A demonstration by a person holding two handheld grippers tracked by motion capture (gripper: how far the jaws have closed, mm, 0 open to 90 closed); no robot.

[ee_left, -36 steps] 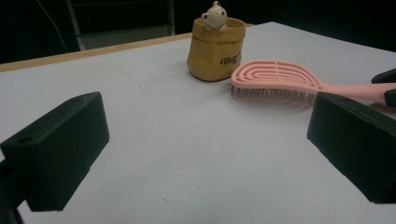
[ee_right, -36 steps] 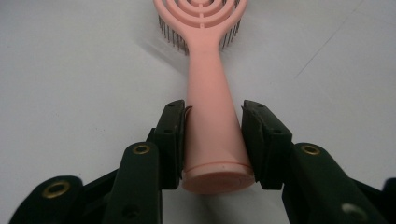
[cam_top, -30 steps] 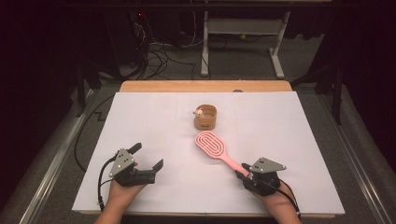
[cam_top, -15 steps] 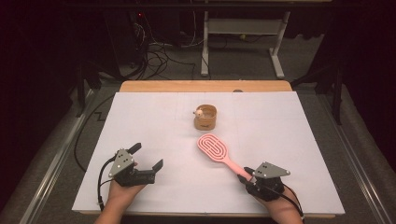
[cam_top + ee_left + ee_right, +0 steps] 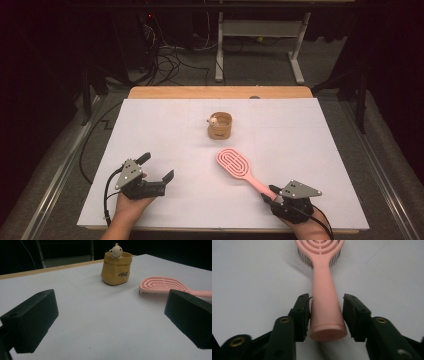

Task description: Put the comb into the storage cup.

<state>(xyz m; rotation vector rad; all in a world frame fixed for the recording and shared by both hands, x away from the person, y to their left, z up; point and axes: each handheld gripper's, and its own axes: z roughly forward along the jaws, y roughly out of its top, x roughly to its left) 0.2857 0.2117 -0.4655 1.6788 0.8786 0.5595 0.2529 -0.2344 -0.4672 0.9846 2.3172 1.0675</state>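
A pink hairbrush lies bristles down on the white table cover, its handle pointing to the near right. My right gripper sits at the handle's end. In the right gripper view the handle lies between the jaws of my right gripper, which have just been opening; a thin gap shows beside the right pad. My left gripper rests at the near left, open and holding nothing. The left gripper view looks between the wide jaws of my left gripper toward the brush.
A small tan pot with a little animal figure on its rim stands past the brush, mid-table, and shows in the left gripper view. The table's wooden far edge borders a dark floor with cables and a desk frame.
My right hand has drawn back toward the near right, and the brush has slid with it, away from the pot. The left hand has not moved.
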